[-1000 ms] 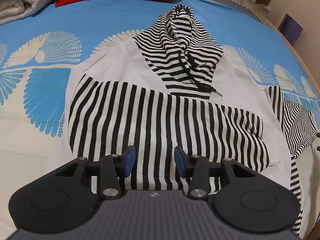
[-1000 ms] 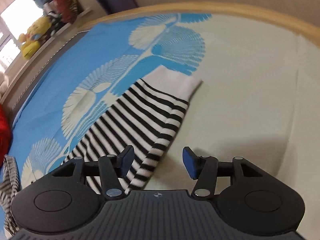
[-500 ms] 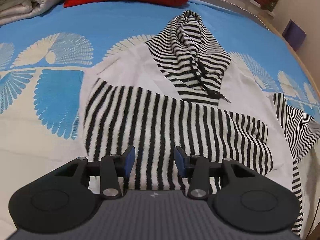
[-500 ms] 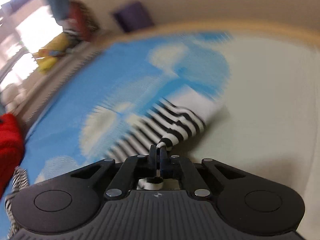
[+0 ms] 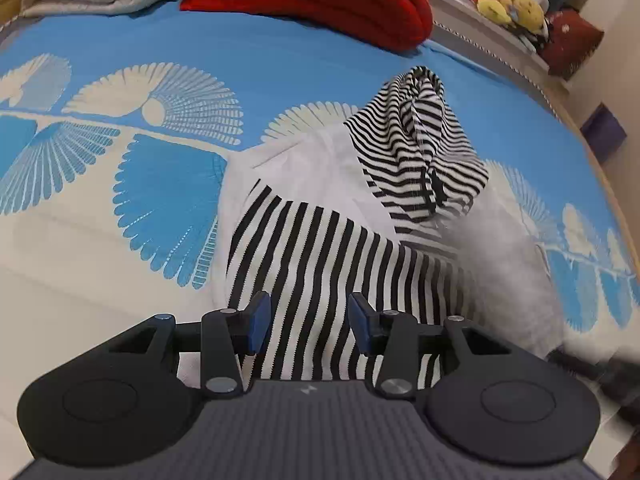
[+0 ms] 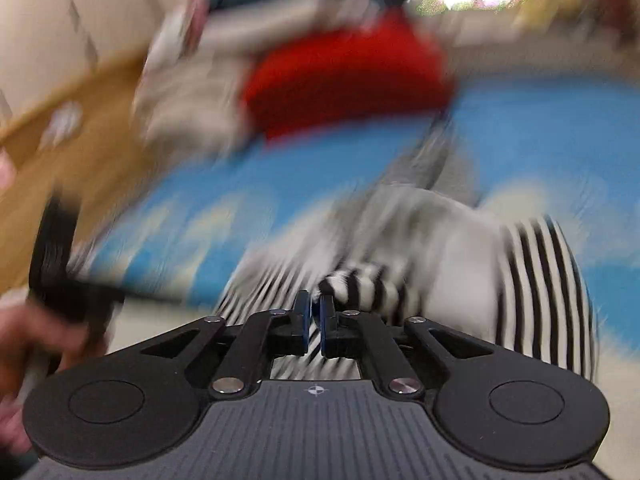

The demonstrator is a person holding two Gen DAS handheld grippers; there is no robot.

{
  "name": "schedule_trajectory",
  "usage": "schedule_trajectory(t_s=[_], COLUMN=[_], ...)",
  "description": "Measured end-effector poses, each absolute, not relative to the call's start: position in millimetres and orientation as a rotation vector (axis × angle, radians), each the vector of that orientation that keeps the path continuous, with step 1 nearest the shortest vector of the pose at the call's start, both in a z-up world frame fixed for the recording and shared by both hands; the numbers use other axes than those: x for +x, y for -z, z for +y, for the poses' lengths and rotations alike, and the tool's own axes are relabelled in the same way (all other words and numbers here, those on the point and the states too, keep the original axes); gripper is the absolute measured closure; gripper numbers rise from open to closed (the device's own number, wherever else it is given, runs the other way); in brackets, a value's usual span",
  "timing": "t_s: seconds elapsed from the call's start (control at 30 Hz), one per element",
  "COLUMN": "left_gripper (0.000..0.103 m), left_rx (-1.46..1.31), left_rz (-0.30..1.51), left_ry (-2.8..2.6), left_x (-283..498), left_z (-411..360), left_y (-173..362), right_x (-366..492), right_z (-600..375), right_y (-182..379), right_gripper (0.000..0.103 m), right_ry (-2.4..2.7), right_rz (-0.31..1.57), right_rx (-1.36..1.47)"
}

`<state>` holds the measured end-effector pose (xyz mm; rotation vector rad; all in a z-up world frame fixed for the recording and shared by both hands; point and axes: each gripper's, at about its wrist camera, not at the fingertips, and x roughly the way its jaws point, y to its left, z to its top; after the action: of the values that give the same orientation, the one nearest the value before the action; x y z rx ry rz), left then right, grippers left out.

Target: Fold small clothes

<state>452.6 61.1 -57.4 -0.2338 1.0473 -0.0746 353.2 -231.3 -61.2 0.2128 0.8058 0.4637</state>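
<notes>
Two hand-held grippers: right clenched on striped sleeve; left released above hoodie.

Left gripper: matte black plastic linkage arms, silver round screws, blue pads on the fingertips, two round disc housings, ribbed grey base with small white logo. Right gripper: same build, blue pads, crosshair mark on ribbed base.
</notes>
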Motion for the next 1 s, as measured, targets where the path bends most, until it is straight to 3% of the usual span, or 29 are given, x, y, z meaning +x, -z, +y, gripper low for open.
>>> schedule_trajectory(t_s=[0.13,0.23,0.33,0.47,0.9,0.93,0.97,1.0], left_gripper=[0.056,0.056,0.056,0.056,0.050,0.052,0.071,0.084], left_rx=[-0.256,-0.248,-0.235,-0.244,-0.004,0.035,0.072,0.106], left_rz=[1.046,1.053,1.067,1.076,1.047,1.066,1.079,1.069], left_ry=[0.086,0.091,0.105,0.153,0.285,0.273,0.257,0.231], left_x=[451.4,450.1,449.1,449.4,446.0,446.1,445.5,444.0], left_z=[61.5,56.2,45.9,21.3,-76.2,-80.2,-81.8,-81.8], left_y=[56.2,60.1,67.4,76.6,117.7,124.7,129.1,130.6], right_x=[356.7,353.9,355.8,366.0,372.3,372.6,372.9,372.8], right_z=[-235.0,-256.3,-271.7,-282.3,-306.3,-309.0,-311.4,-313.4], right_y=[65.2,56.9,71.2,101.1,125.8,130.2,135.3,139.3], right_gripper=[0.081,0.068,0.067,0.066,0.066,0.066,0.066,0.066], right_ry=[-0.282,-0.140,-0.053,0.003,0.088,0.098,0.109,0.121], right_rz=[0.957,0.904,0.873,0.998,1.103,1.120,1.138,1.155], right_rx=[0.357,0.454,0.494,0.656,0.682,0.703,0.729,0.752])
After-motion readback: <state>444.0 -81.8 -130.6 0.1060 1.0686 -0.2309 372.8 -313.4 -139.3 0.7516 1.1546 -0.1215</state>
